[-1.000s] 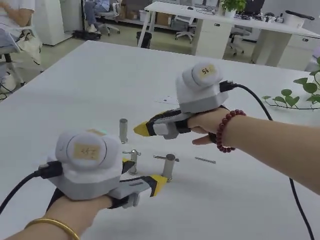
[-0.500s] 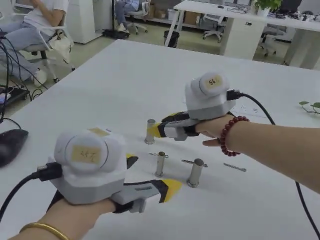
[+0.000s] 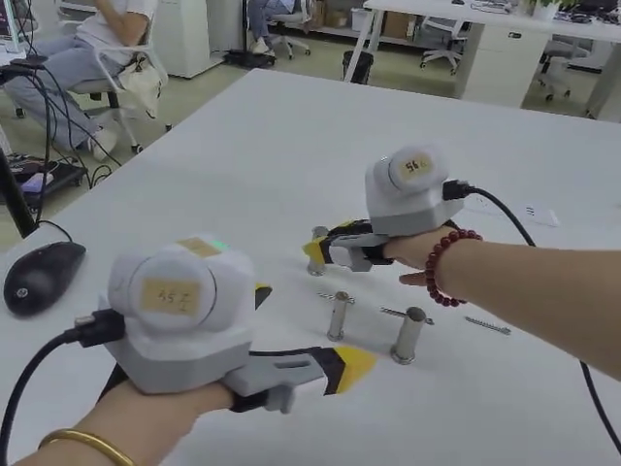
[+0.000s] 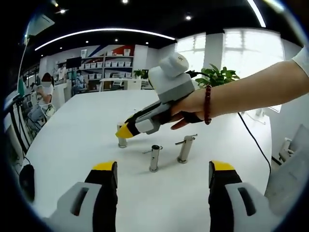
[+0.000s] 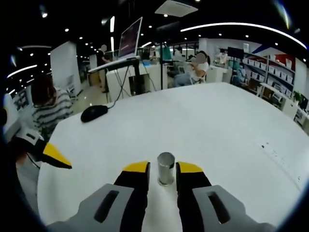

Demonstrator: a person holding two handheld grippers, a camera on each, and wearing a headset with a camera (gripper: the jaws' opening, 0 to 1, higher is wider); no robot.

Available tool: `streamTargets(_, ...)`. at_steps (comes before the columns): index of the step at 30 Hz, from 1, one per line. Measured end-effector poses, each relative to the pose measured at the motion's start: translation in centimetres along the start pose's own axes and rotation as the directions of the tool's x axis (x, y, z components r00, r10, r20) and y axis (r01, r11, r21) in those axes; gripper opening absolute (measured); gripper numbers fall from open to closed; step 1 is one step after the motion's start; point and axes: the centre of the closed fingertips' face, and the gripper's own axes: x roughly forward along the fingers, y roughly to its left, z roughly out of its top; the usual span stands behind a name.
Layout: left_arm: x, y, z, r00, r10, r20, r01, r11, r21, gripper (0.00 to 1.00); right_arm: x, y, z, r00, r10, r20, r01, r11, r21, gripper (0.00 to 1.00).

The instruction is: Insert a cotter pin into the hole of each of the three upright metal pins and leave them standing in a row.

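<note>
The right hand-held gripper [image 5: 161, 170] is down at the bare metal pin [image 5: 165, 168], the one at the end of the row nearest the worktop's [image 3: 243, 146] far edge. Its jaws stand close on either side of that post with a sliver of gap on show; whether the pads actually bite, I cannot tell. It reads like a steadying grasp, keeping the post upright so a cotter pin can go through its hole.

The middle pin [image 3: 338, 316] and the end pin [image 3: 408, 335] each carry a fitted cotter pin [image 3: 391, 313] crosswise near the top, so two of three look done. A loose cotter pin [image 3: 485, 325] lies flat on the worktop just beside the end pin, toward the right edge — likely the last one to go in.

The left hand-held gripper [image 4: 161, 174] hangs at the near edge — jaws spread wide, holding nothing, aimed at the row.
</note>
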Motion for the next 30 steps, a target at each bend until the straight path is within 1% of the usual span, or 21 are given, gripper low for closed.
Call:
streamTargets(4, -0.1, 0.2, 0.0, 1.0000, 0.006, 0.000, -0.006, 1.000, 0.002, 0.78, 0.4, -0.5, 0.3, 0.9999, -0.008, 0.009, 0.008, 1.000, 0.030, 0.17)
streamTargets(6, -0.1, 0.4, 0.0, 1.0000, 0.008, -0.001, -0.008, 1.000, 0.002, 0.78, 0.4, -0.2, 0.2, 1.0000, 0.000, 0.008, -0.001, 0.998, 0.066, 0.16)
streamTargets(9, -0.2, 0.6, -0.1, 0.9999, 0.015, -0.005, -0.015, 1.000, -0.002, 0.77, 0.2, 0.0, 0.2, 0.9999, 0.003, 0.015, -0.003, 0.998, 0.057, 0.16)
streamTargets(14, -0.4, 1.0, -0.2, 0.9998, 0.021, -0.003, -0.021, 1.000, -0.007, 0.77, 0.3, -0.7, 0.3, 0.9999, 0.005, 0.010, -0.005, 0.998, 0.067, 0.14)
streamTargets(18, -0.4, 1.2, -0.2, 0.9995, 0.030, -0.005, -0.031, 0.999, -0.010, 0.77, 0.2, -1.4, 0.3, 1.0000, 0.005, 0.002, -0.005, 0.995, 0.098, 0.14)
streamTargets(20, -0.5, 1.3, -0.2, 0.9993, 0.036, -0.006, -0.036, 0.999, -0.009, 0.77, 0.1, -1.5, 0.1, 1.0000, 0.004, -0.007, -0.004, 0.996, 0.086, 0.14)
streamTargets(21, -0.5, 1.3, -0.2, 0.9993, 0.036, -0.006, -0.036, 0.999, -0.007, 0.77, 0.0, -1.6, 0.0, 0.9999, 0.003, -0.011, -0.003, 0.997, 0.073, 0.14)
streamTargets(27, -0.6, 1.6, 0.0, 0.9990, 0.045, 0.000, -0.045, 0.999, -0.008, 0.77, -1.2, -2.2, -0.2, 0.9999, -0.010, -0.012, 0.011, 0.997, 0.076, 0.13)
streamTargets(29, -0.6, 1.7, 0.2, 0.9989, 0.047, 0.003, -0.047, 0.999, -0.007, 0.77, -1.9, -2.4, -0.3, 0.9998, -0.014, -0.011, 0.015, 0.997, 0.074, 0.13)
streamTargets(30, -0.6, 1.8, 0.2, 0.9988, 0.048, 0.004, -0.048, 0.999, -0.009, 0.77, -2.5, -2.3, -0.3, 0.9998, -0.015, -0.013, 0.016, 0.997, 0.069, 0.13)
